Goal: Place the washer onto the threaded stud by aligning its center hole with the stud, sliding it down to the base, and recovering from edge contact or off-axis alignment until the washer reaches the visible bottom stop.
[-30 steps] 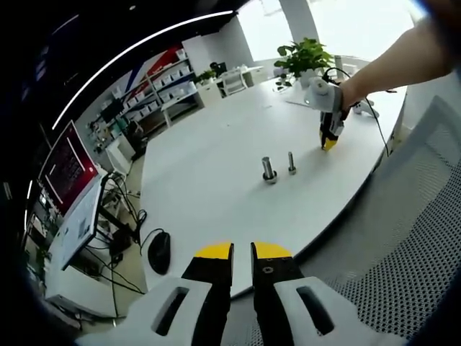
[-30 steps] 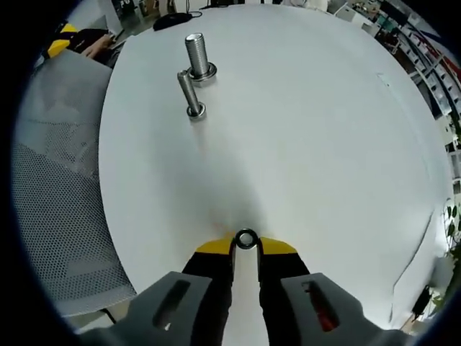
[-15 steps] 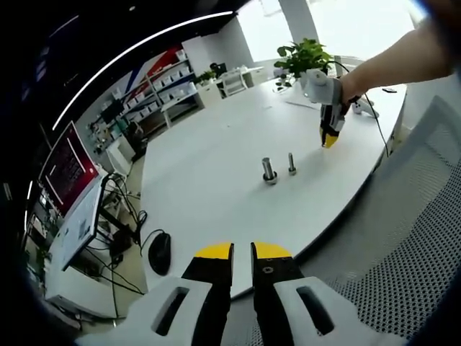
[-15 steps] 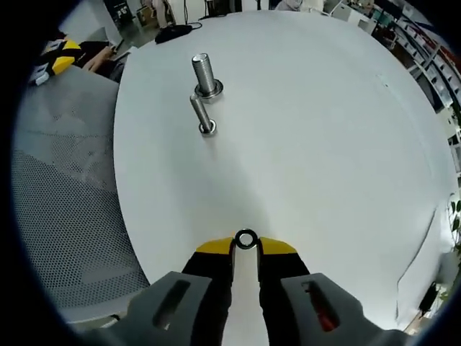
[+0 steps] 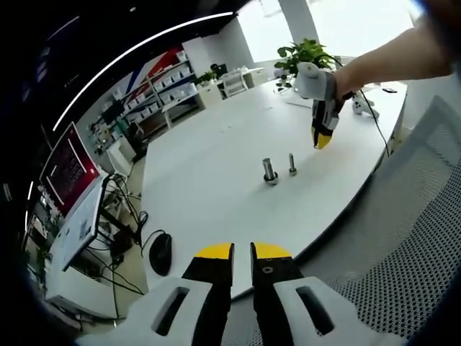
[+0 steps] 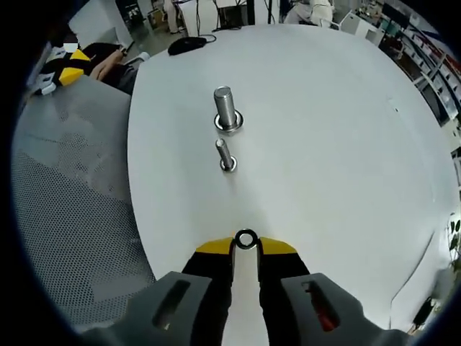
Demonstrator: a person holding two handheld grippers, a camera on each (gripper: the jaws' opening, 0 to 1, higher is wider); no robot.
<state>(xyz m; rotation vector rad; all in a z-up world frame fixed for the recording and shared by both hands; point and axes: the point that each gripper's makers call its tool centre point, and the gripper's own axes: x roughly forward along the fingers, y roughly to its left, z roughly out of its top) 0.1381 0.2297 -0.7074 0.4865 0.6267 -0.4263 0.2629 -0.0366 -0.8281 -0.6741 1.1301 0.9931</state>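
Lifted off the tabletop [image 6: 346, 144] since a second ago, the right gripper [image 6: 245, 249] hangs above it, jaws pinching the washer [image 6: 245, 238] upright at their tips. Ahead stand a thin stud [image 6: 225, 154] and a thicker bolt [image 6: 226, 109]. The left gripper [image 5: 242, 254] waits off the tabletop's edge, jaws narrow; whether they hold anything is unclear. Shelves [image 5: 162, 90] and a plant [image 5: 306, 54] line the room.

You're gripping a silver washer [image 6: 246, 239] in yellow-tipped jaws, hovering over a white table [image 6: 331, 144] and shiny steel studs [image 6: 226, 109].
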